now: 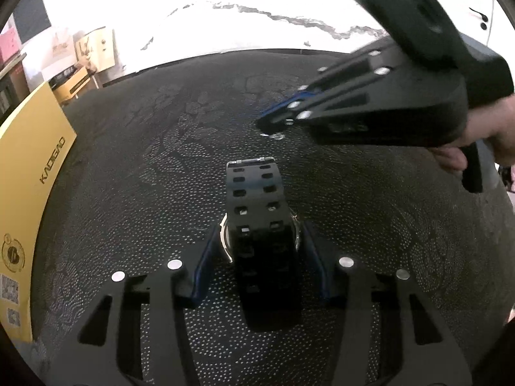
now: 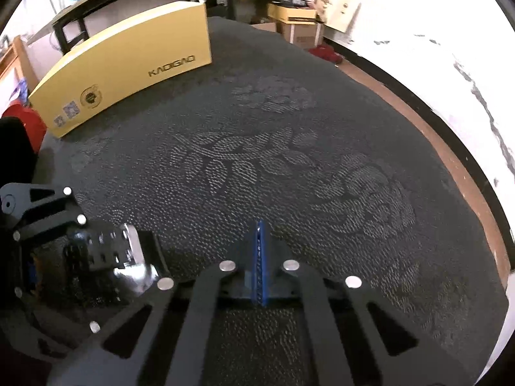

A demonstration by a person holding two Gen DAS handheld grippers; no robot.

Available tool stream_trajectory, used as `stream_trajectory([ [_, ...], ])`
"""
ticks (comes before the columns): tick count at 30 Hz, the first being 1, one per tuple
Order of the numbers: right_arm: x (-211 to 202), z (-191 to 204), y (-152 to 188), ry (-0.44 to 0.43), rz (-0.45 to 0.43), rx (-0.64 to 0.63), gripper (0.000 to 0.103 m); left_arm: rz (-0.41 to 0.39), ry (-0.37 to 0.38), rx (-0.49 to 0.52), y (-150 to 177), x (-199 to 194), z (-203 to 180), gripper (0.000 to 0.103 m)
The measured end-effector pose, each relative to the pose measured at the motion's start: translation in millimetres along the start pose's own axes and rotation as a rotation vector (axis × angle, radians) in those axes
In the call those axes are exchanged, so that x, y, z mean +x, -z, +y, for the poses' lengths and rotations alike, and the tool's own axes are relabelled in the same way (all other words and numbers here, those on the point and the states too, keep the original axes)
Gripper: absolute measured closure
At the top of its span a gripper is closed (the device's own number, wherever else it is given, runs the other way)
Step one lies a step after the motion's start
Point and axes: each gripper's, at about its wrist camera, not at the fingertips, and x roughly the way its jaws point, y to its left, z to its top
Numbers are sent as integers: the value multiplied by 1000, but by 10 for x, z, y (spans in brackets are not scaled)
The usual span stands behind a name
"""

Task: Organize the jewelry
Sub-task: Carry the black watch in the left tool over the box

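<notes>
A black watch (image 1: 257, 225) with a perforated strap stands between the fingers of my left gripper (image 1: 262, 241), which is shut on its case. The watch shows blurred in the right wrist view (image 2: 109, 254) at lower left, inside the left gripper (image 2: 48, 234). My right gripper (image 2: 260, 257) has its blue pads pressed together. In the left wrist view the right gripper (image 1: 273, 122) reaches in from the upper right, its tips just above a small silvery piece of jewelry (image 1: 273, 135) on the black cloth. Whether the tips pinch anything I cannot tell.
A yellow box marked KAOIGAO (image 2: 128, 64) stands on the far left of the black patterned tablecloth (image 2: 289, 160); it shows at the left edge in the left wrist view (image 1: 32, 177). Cartons (image 2: 299, 16) stand on the floor beyond the table. The table edge (image 2: 450, 193) curves at right.
</notes>
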Motion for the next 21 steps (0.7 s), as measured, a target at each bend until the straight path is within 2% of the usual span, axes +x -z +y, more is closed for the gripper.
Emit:
stream_trajectory([
  [10,-455,46,15,32,-56,76,101,-51,-7,-29,-64,-299,118,54],
  [21,-1050,315,-316,62,-89,79,101,-59,-14,23,-192,-735,383,54],
])
